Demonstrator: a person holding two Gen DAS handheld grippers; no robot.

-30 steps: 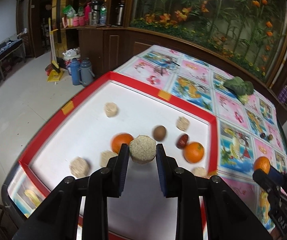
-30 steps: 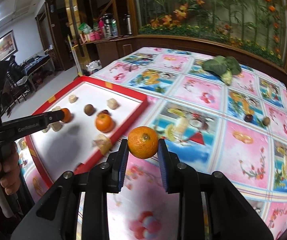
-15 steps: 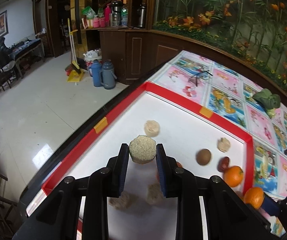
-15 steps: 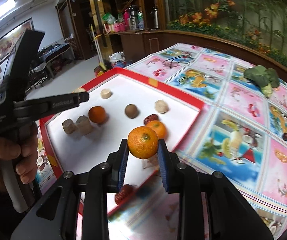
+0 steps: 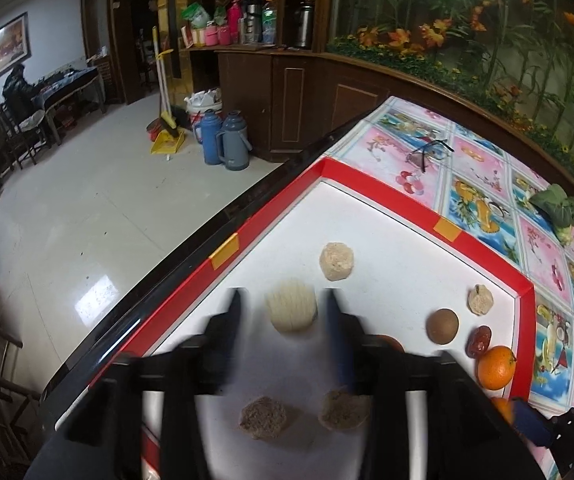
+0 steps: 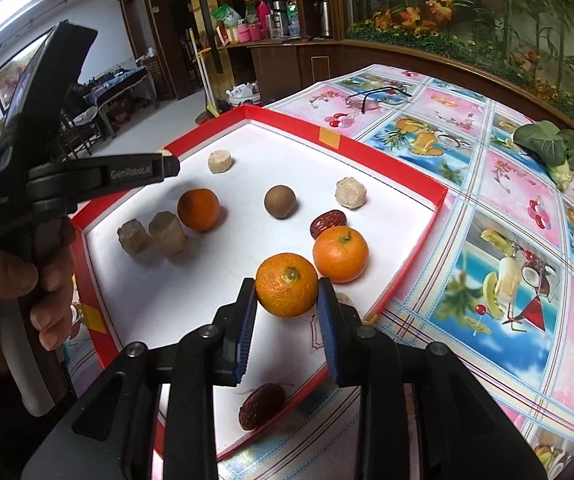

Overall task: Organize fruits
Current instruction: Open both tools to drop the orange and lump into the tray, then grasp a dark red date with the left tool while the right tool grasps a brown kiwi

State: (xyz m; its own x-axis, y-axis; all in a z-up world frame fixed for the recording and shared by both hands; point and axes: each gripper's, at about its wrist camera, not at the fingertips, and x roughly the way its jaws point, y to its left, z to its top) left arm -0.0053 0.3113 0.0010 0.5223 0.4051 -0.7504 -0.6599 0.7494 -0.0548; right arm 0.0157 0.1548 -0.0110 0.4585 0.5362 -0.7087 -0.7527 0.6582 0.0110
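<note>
We hold a pair of tongs in each hand over a red-rimmed white tray (image 6: 415, 240) that sits on a tablecloth (image 6: 507, 200) printed with fruit pictures. Our left tongs (image 5: 283, 312) are blurred and their jaws have just been opening; they now stand spread, with a pale round cake (image 5: 291, 310) between the tips but clear of both pads, so nothing is pinched. Just beyond those tips lies another grainy cake (image 5: 337, 261), and nearer to us, under the tong arms, two darker cakes (image 5: 263, 417) lie side by side. Off to the right of the left tongs sit a brown round fruit (image 5: 442, 326), a red date (image 5: 479, 341) and an orange (image 5: 497, 367). Our right tongs (image 6: 287, 300) have an orange fruit (image 6: 287, 285) between the blue pads; the jaws have just been opening a little, and we cannot tell whether the pads still press on it. Just beyond and to the right of that fruit rests a second orange (image 6: 340, 255), almost touching it. Below the right tongs a dark date (image 6: 261, 405) lies by the tray's near rim. Well beyond the right tongs, a leafy green vegetable (image 6: 551, 148) lies on the cloth.
</note>
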